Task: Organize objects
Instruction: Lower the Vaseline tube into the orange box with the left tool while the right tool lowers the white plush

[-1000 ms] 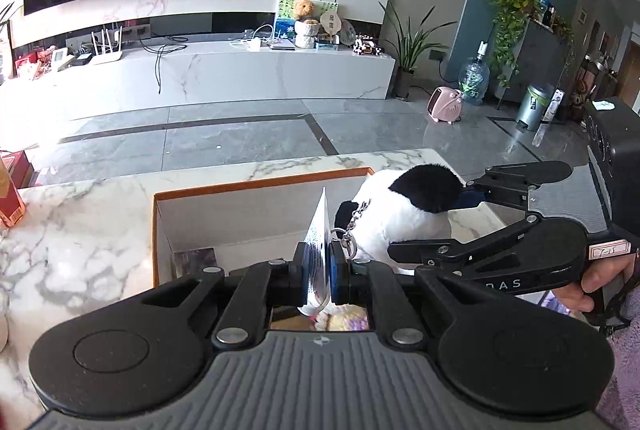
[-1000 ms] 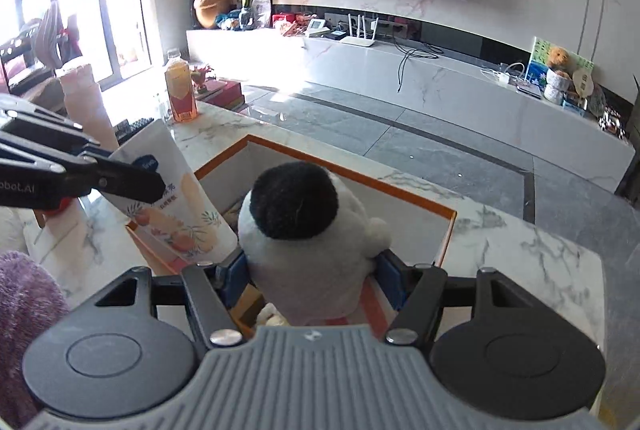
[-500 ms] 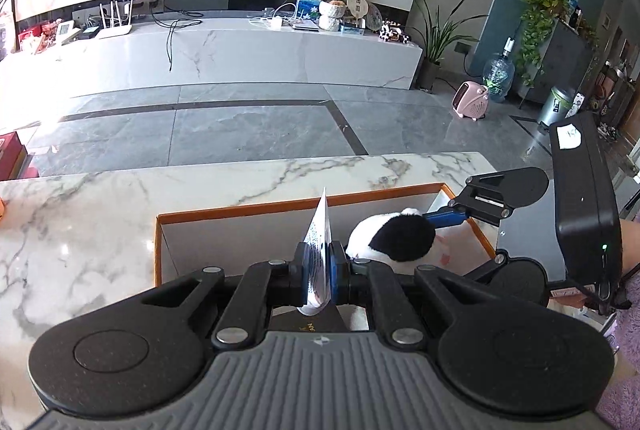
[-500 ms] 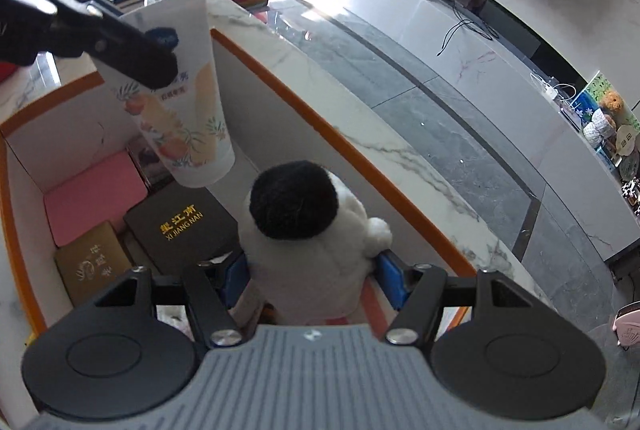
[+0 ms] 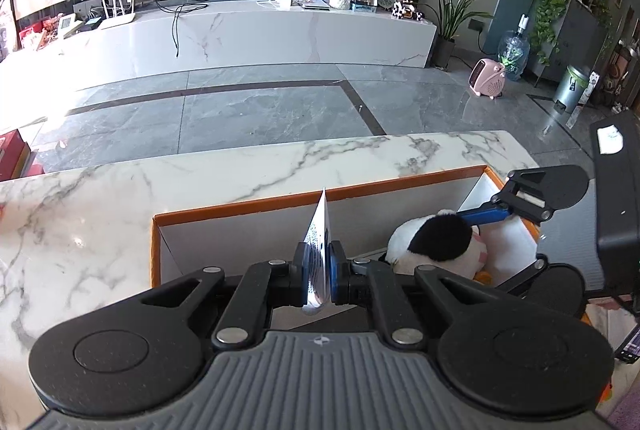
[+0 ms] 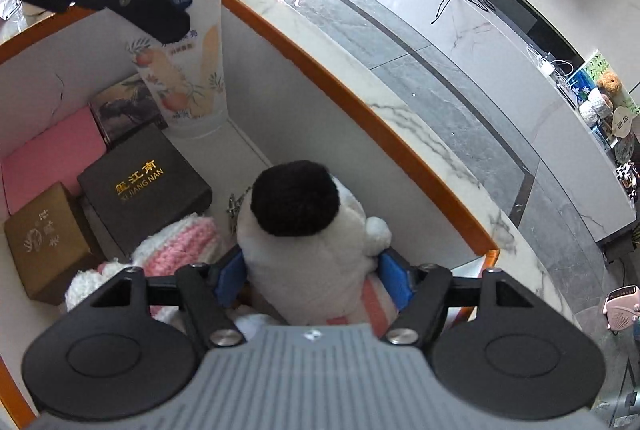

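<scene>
My left gripper (image 5: 319,270) is shut on the flat crimped end of a white cream tube (image 5: 318,242). The tube (image 6: 184,70) hangs cap down inside the orange-rimmed white box (image 6: 360,98). My right gripper (image 6: 312,276) is shut on a white plush toy with a black head (image 6: 304,230) and holds it low inside the box, at its right end. The plush also shows in the left wrist view (image 5: 436,244), with the right gripper's finger (image 5: 486,216) beside it.
In the box lie a dark box with gold letters (image 6: 144,190), a brown box (image 6: 44,242), a pink box (image 6: 48,154), a patterned box (image 6: 124,110) and a pink and white knitted item (image 6: 180,242). The box stands on a marble table (image 5: 120,198).
Both grippers have gone down into the box with their loads. The plush has sunk from above the rim to near the bottom; the tube now hangs deeper inside.
</scene>
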### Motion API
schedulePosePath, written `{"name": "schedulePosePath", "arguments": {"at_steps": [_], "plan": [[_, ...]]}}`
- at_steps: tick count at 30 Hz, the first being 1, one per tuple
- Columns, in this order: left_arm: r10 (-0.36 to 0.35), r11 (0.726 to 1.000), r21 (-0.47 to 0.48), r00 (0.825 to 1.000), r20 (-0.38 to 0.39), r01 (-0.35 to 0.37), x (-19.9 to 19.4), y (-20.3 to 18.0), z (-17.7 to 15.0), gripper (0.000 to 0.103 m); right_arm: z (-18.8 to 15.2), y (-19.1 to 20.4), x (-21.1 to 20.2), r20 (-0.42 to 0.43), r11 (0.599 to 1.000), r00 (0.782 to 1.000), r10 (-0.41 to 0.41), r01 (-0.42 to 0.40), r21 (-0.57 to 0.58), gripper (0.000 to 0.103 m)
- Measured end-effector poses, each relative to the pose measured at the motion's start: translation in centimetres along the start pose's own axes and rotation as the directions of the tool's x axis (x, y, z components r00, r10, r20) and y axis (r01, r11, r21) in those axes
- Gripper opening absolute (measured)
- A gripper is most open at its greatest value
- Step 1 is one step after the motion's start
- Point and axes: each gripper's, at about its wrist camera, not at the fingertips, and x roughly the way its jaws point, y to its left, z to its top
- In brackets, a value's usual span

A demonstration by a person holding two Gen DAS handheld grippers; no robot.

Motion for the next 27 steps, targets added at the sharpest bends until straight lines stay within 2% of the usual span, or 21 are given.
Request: {"name": "schedulePosePath", "arguments": {"at_steps": [8,16,20,22,27], "plan": [[0.097,0.995,-0.014,0.991,-0.089,-0.098,2.4,0.6,0.3,0.011,-0.1,-0.9,-2.9,0.073,0.997,0.996,-0.041,0.036,0.065,0.074],[0.162,0.987,0.03,0.982,-0.097,-0.16,3.2,0.0,-0.1,0.011,-1.0,1.2,-3.9,0.066,0.996,0.995,-0.074,0.071,0.051,0.074],[0.159,0.987,0.025,0.982,-0.104,-0.157,3.2,-0.1,0.0,0.012,-1.8,1.1,-3.7,0.06,0.995,0.996,-0.068,0.064,0.072,0.074],[0.154,0.988,0.014,0.983,-0.097,-0.153,3.0,0.1,0.1,0.015,-2.1,1.2,-3.9,0.062,0.995,0.996,-0.062,0.057,0.086,0.074],[0.142,0.99,0.025,0.988,-0.057,-0.141,1.4,-0.1,0.5,0.029,-2.5,1.5,-4.5,0.061,0.994,0.997,-0.055,0.049,0.097,0.074]]}}
